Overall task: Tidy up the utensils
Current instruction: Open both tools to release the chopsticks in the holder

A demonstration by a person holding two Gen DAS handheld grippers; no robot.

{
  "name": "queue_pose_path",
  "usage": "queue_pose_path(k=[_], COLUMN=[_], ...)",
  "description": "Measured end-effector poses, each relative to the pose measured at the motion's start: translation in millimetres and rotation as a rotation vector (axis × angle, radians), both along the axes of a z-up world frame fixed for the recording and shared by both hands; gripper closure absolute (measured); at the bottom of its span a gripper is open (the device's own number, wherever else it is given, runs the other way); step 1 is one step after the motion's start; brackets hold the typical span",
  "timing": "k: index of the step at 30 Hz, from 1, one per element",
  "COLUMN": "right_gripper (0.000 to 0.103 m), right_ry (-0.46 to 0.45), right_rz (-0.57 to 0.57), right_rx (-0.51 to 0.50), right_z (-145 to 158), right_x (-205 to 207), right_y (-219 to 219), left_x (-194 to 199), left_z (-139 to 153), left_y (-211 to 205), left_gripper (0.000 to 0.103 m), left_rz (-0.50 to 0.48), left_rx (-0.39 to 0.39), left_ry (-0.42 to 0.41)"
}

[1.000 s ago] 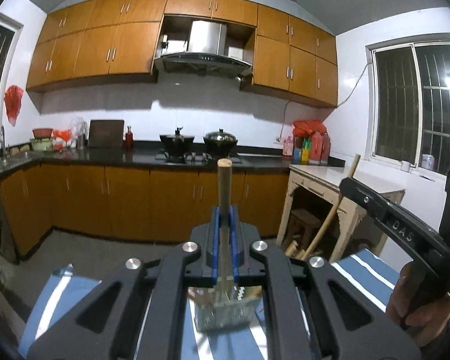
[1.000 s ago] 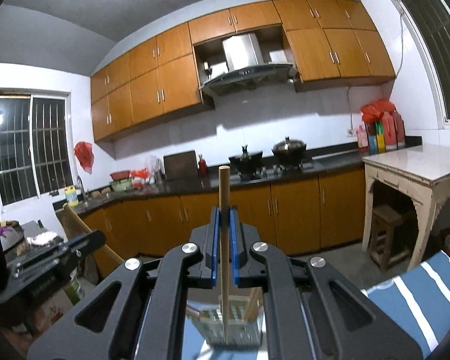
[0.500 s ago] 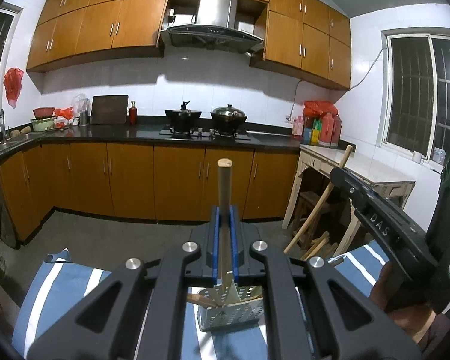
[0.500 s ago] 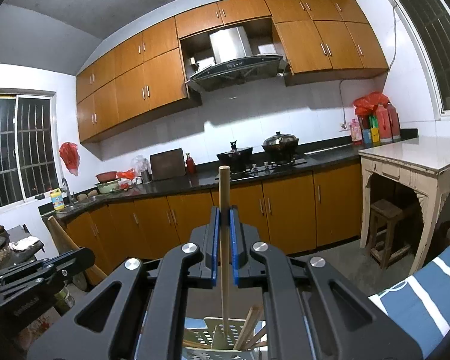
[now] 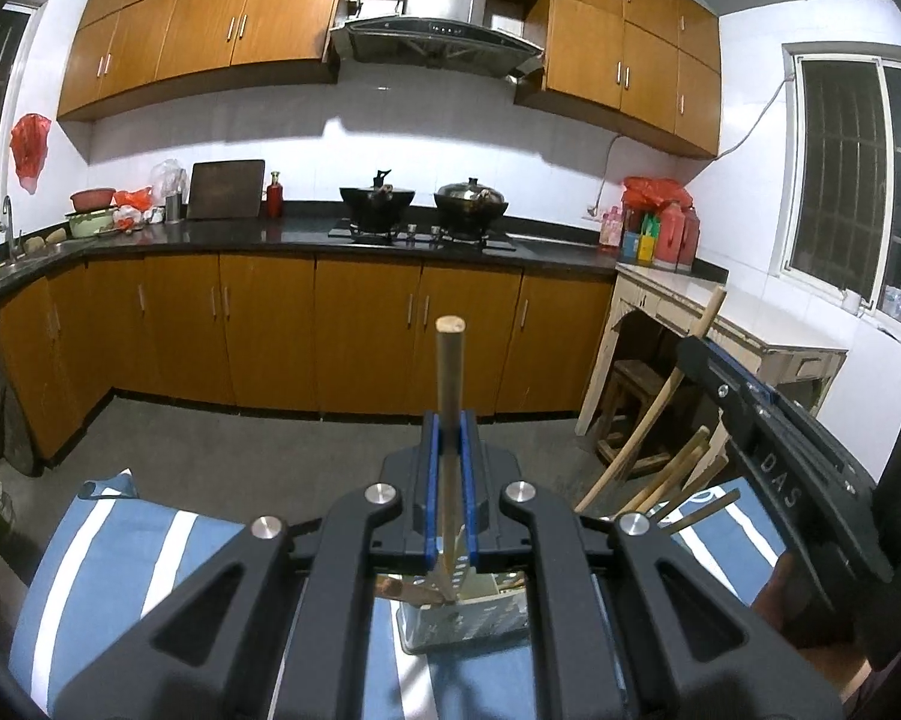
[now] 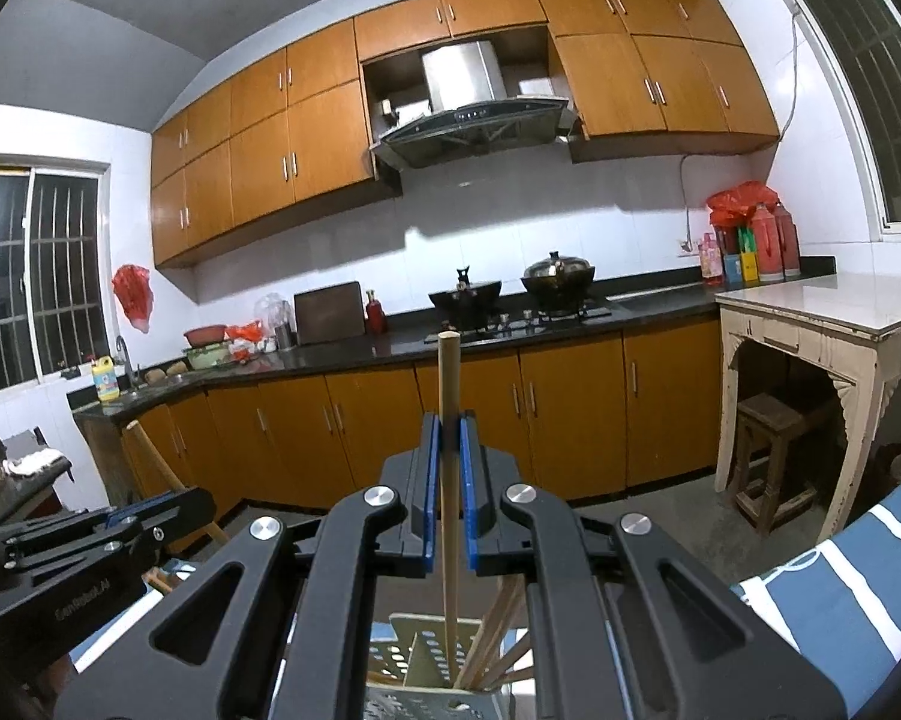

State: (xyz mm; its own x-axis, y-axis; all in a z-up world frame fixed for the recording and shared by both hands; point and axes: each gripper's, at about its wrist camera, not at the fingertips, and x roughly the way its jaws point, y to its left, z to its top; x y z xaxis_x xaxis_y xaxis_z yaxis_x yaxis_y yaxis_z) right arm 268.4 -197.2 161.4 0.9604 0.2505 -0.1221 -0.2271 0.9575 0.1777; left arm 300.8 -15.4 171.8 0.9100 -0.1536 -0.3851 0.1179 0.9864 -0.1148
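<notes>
On the blue-and-white striped cloth (image 5: pixel 120 546) stands a perforated utensil caddy (image 5: pixel 462 618) holding wooden sticks, above which the left gripper (image 5: pixel 449 480) pinches a thick wooden handle (image 5: pixel 449 372) upright and the right gripper (image 6: pixel 449 480) clamps a thin chopstick (image 6: pixel 449 396) reaching down into the caddy.

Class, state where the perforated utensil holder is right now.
The utensil holder sits bottom centre in the right wrist view, on the striped cloth, directly below the right gripper.
</notes>
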Motion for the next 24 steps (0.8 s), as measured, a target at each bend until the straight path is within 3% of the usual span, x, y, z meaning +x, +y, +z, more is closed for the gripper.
queue_pose_path(k=[2, 4, 5, 7, 13, 17, 22, 24], right_gripper=[0.093, 0.078, 0.063, 0.060, 0.060, 0.053, 0.032, 0.017], right_ry=[0.005, 0.003, -0.006, -0.013, -0.022, -0.033, -0.024, -0.019], right_rz=[0.011, 0.014, 0.010, 0.007, 0.009, 0.010, 0.034, 0.046], right_rx=[-0.002, -0.004, -0.003, -0.005, 0.013, 0.008, 0.011, -0.001], right_z=[-1, -1, 1, 3, 13, 18, 13, 5], right_x=[-3, -7, -12, -17, -40, -64, -96, -111], right_y=[0, -2, -4, -7, -21, -26, -30, -28], left_x=[1, -1, -3, -8, -32, -60, -97, -115], left_z=[-1, -1, -1, 2, 14, 20, 16, 11], left_y=[0, 1, 2, 5, 15, 22, 29, 30], left_gripper=[0.095, 0.093, 0.091, 0.083, 0.071, 0.060, 0.046, 0.037], left_rz=[0.000, 0.005, 0.005, 0.011, 0.026, 0.034, 0.036, 0.036], left_rx=[-0.003, -0.003, -0.003, -0.009, -0.032, -0.042, -0.044, -0.029], left_ry=[0.009, 0.006, 0.005, -0.002, -0.033, -0.060, -0.074, -0.080])
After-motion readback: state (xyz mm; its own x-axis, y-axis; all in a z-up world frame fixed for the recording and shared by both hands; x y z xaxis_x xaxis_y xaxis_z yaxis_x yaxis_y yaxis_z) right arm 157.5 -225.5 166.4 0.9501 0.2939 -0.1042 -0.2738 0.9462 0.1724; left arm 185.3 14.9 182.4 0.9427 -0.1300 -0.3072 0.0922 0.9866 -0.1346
